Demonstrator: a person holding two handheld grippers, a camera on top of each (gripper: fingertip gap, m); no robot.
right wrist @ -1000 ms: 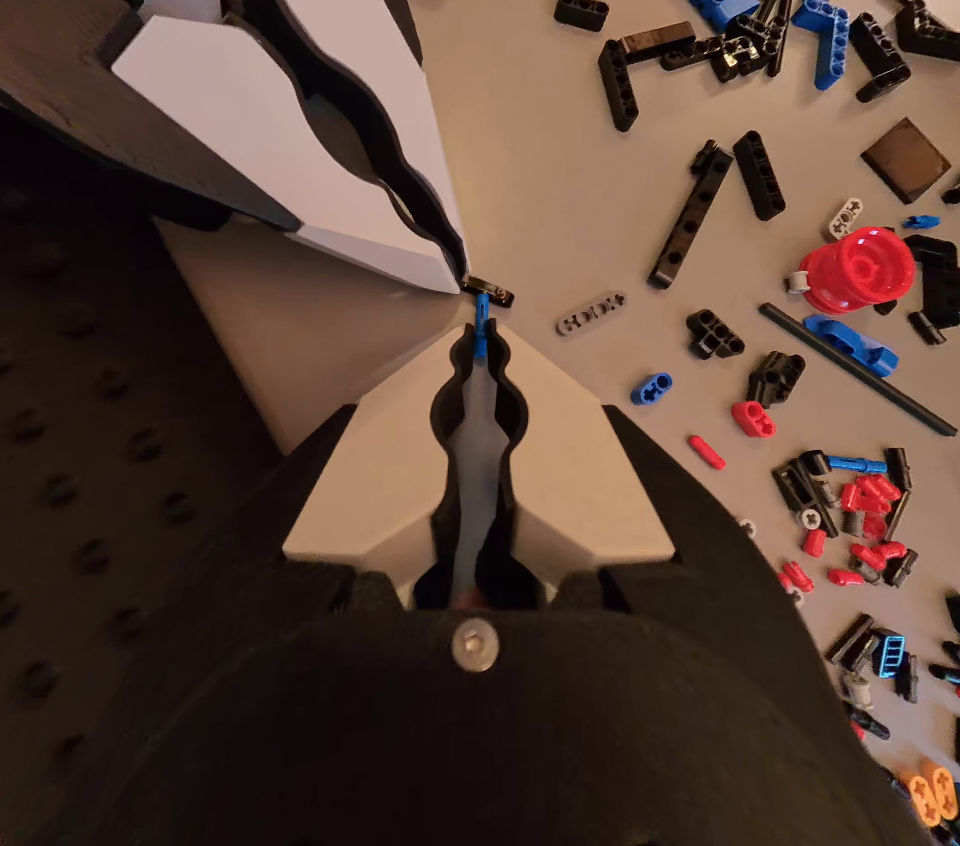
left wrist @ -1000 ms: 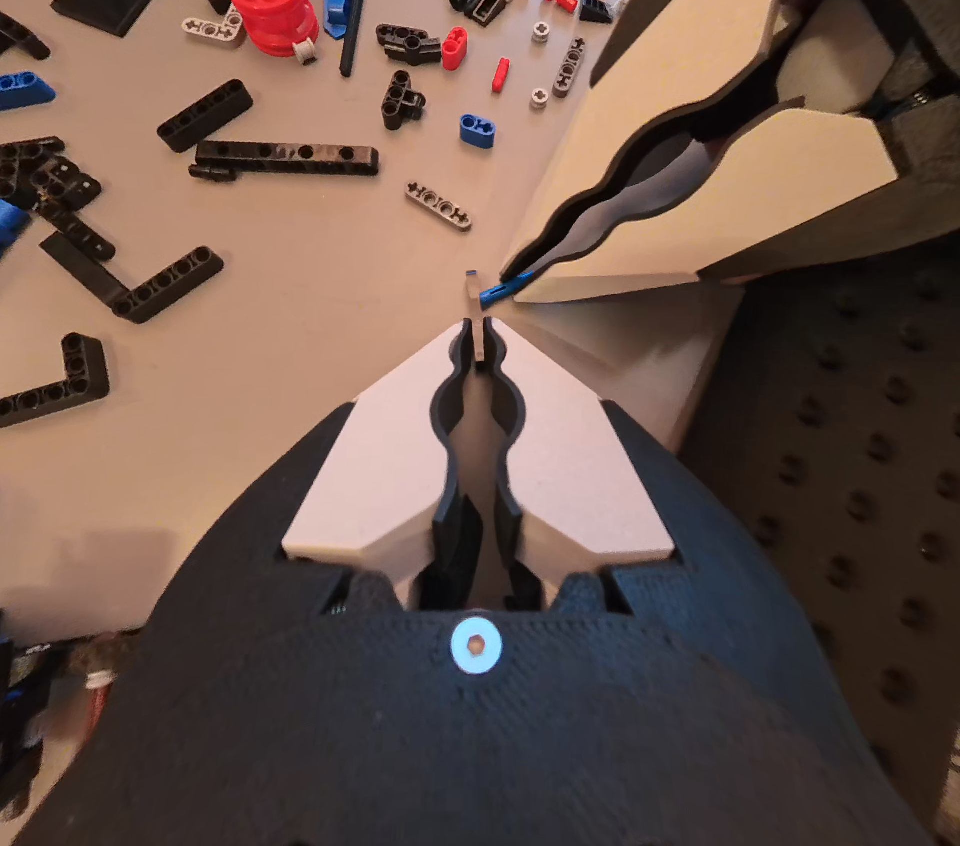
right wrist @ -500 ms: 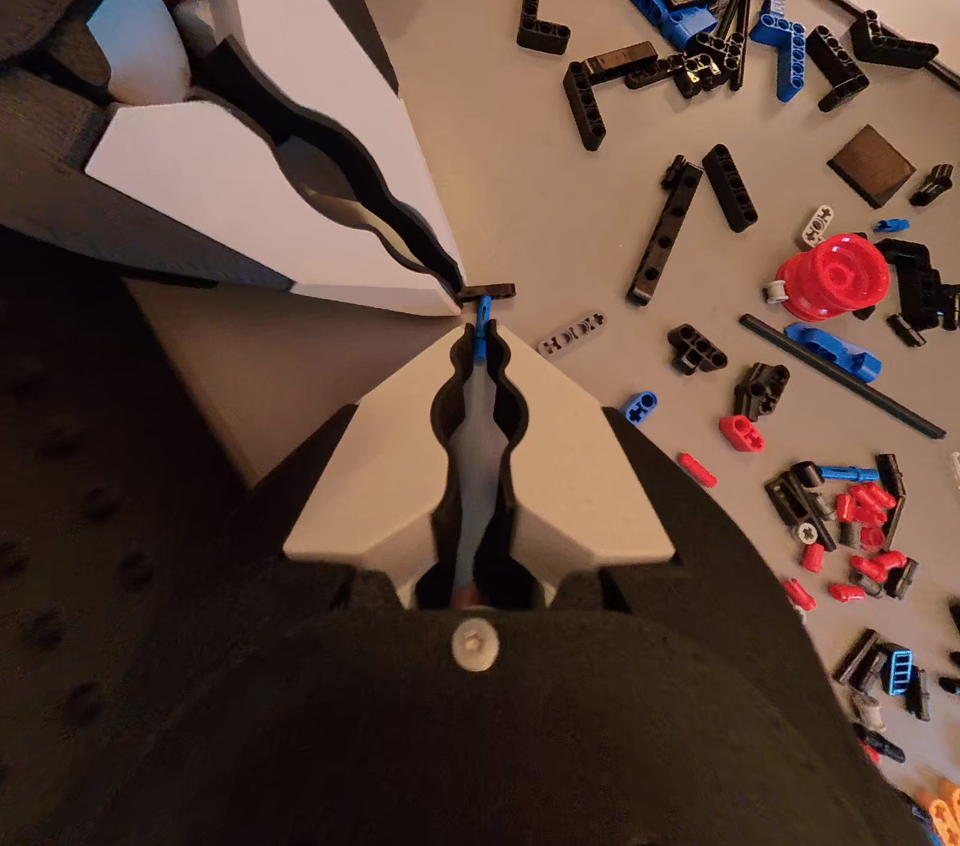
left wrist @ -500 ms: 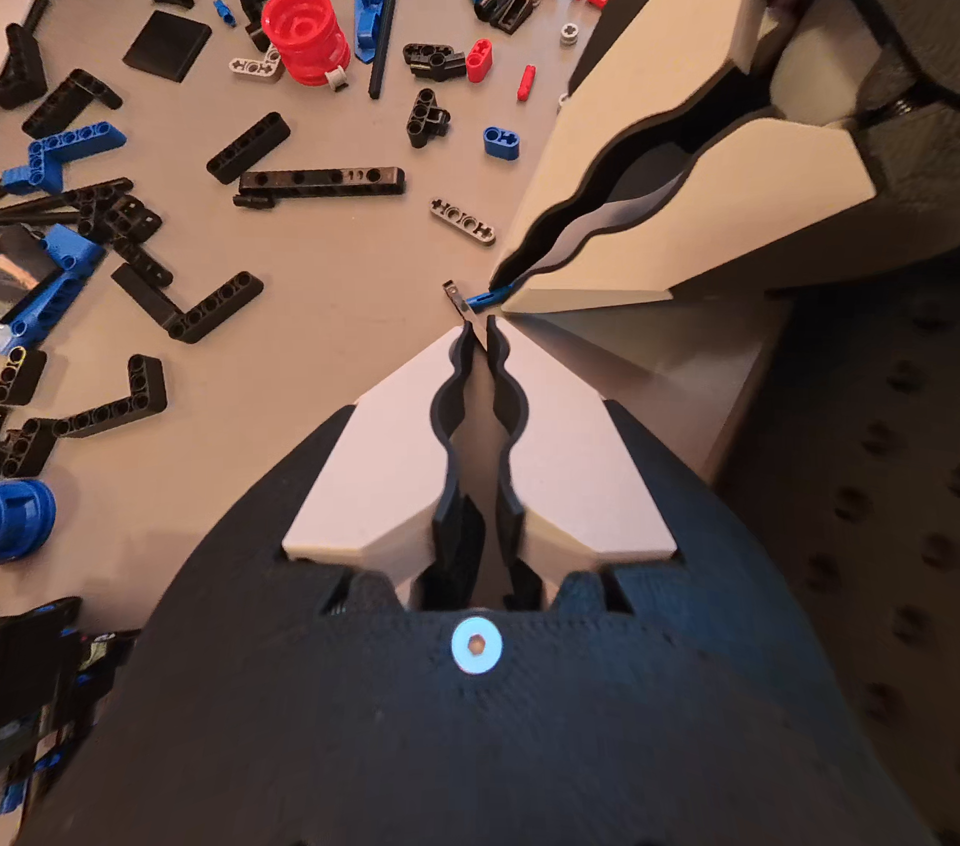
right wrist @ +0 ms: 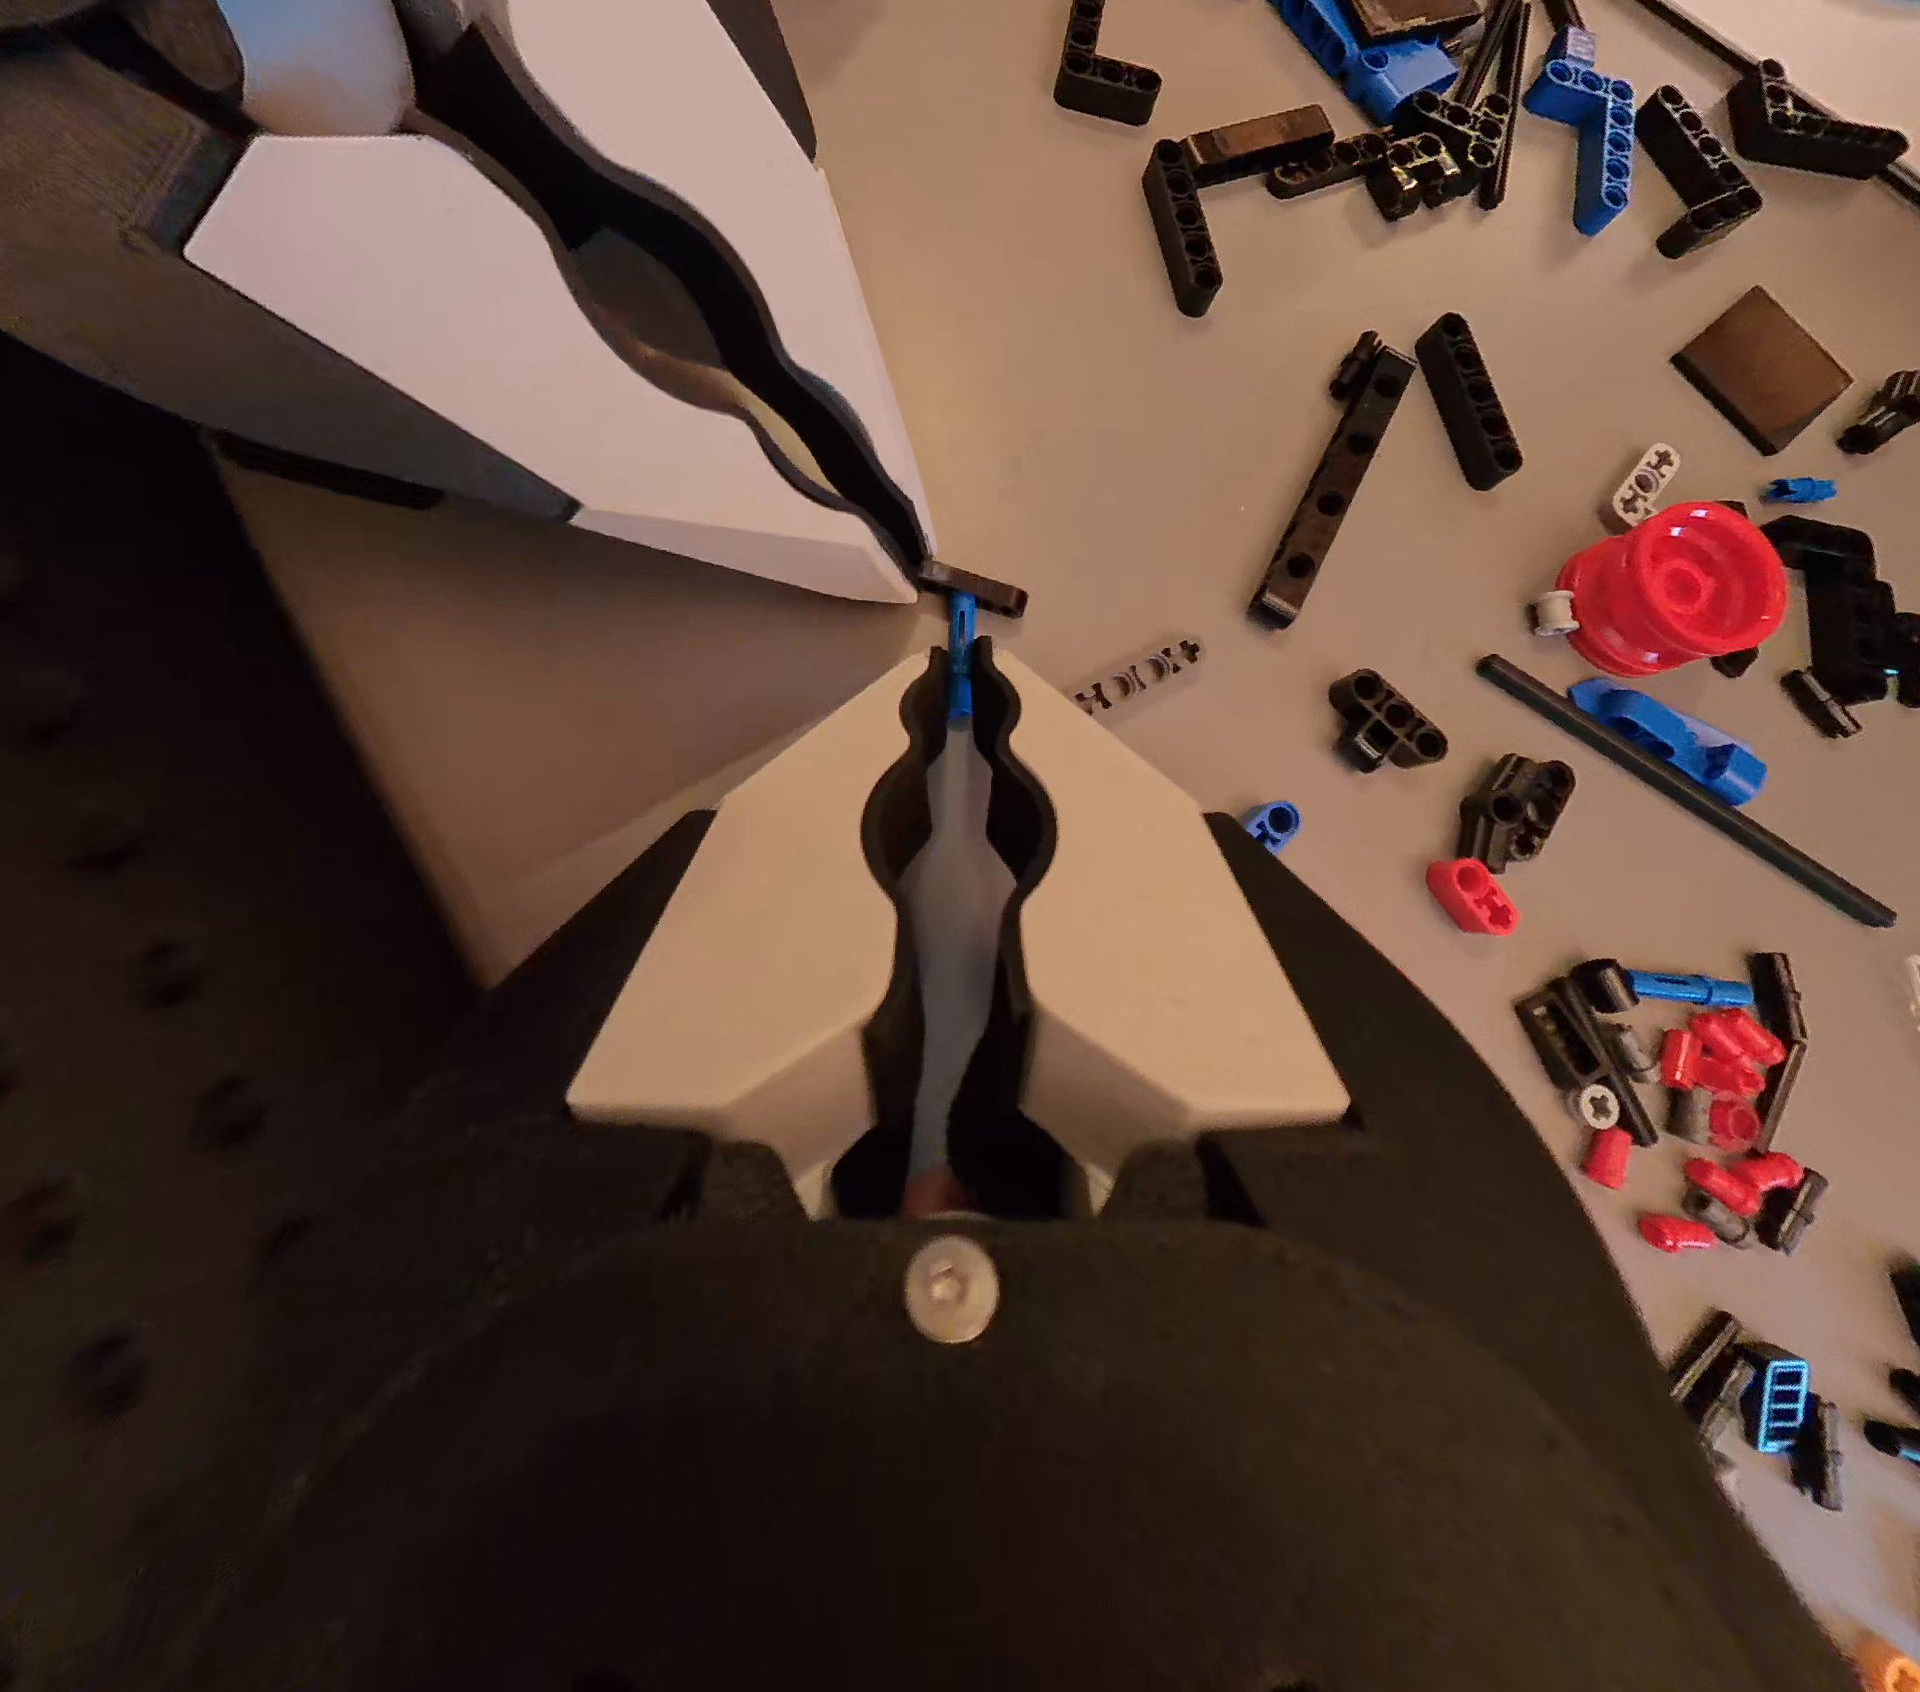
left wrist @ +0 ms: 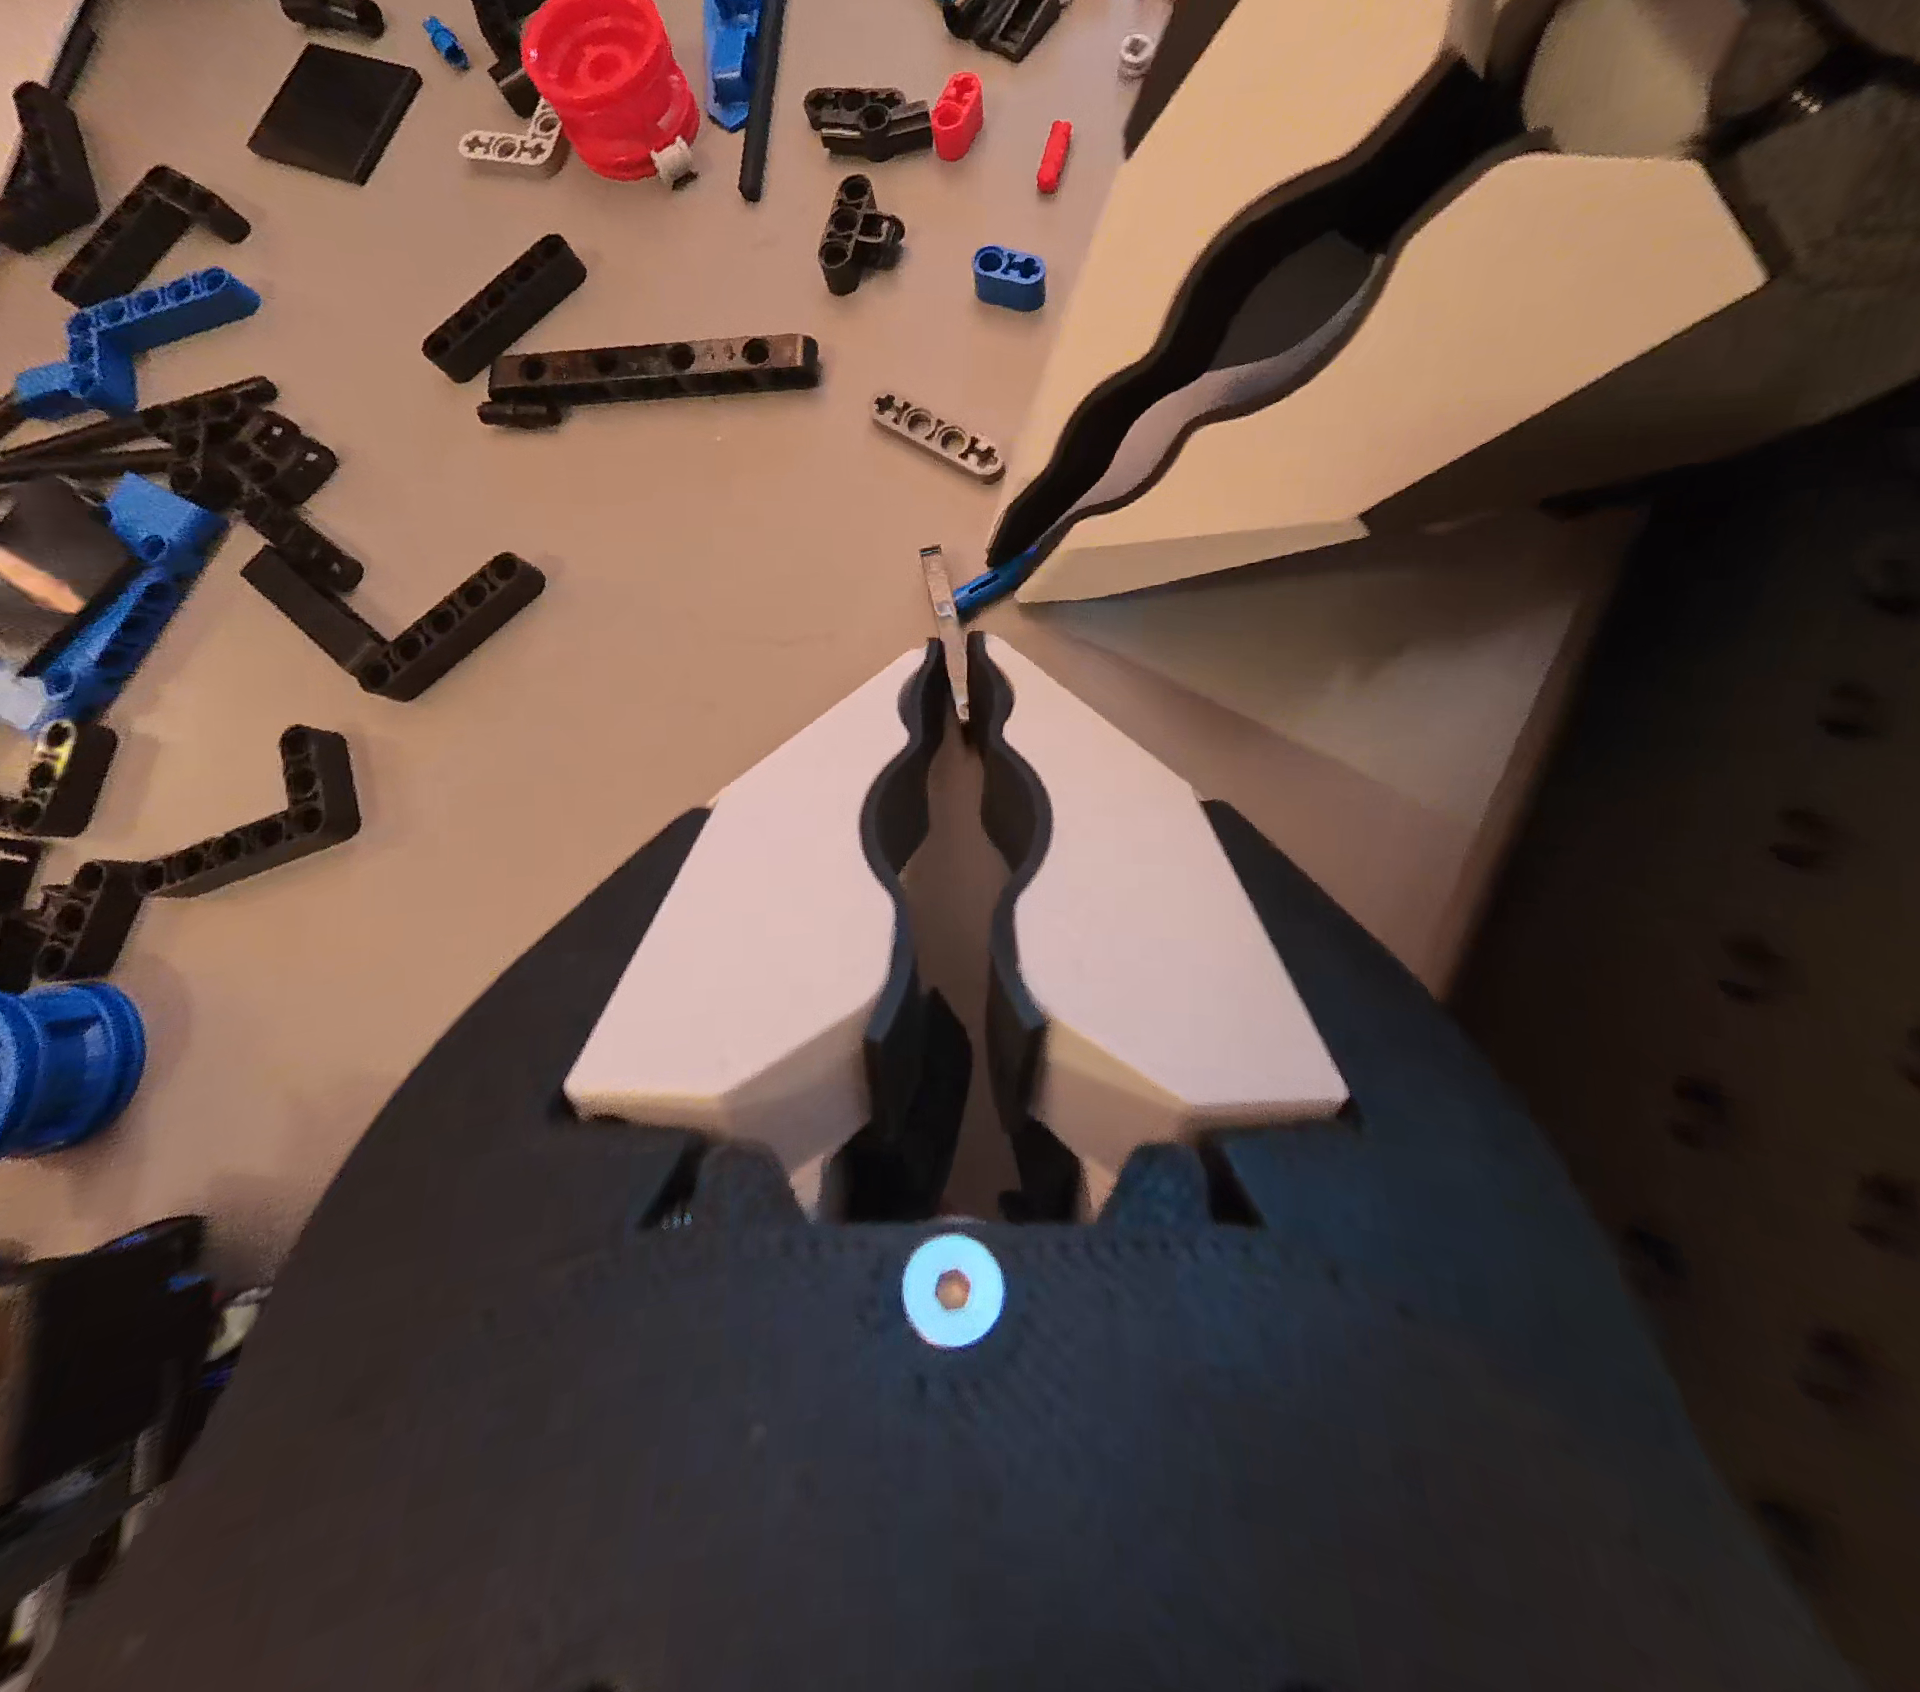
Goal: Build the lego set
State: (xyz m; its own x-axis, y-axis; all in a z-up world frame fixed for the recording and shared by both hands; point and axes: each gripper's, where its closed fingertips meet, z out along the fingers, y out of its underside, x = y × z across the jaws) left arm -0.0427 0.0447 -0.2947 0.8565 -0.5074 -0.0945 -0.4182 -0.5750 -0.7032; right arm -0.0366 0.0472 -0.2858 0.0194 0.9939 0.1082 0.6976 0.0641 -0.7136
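- Above the table (left wrist: pixel 675 811), the left gripper (left wrist: pixel 951 655) is clenched on a thin grey liftarm (left wrist: pixel 943 603) jutting toward 12 o'clock.
- At its 2 o'clock, the right gripper (right wrist: pixel 961 666) grasps a blue pin (right wrist: pixel 960 624), tip touching the liftarm.
- Loose parts lie beyond, a red wheel (left wrist: pixel 608 73) at 11 o'clock.

Both tongs (left wrist: pixel 954 666) (right wrist: pixel 961 671) look alike: textured black bodies, pale wedge-shaped fingers (left wrist: pixel 769 915) lined with wavy black pads, one silver screw (left wrist: pixel 953 1292) each.

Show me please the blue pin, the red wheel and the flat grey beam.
blue pin (right wrist: pixel 961 650), right wrist view, exposed shaft.
red wheel (left wrist: pixel 606 75), left wrist view, ribbed side.
flat grey beam (left wrist: pixel 938 438), left wrist view, middle hole.
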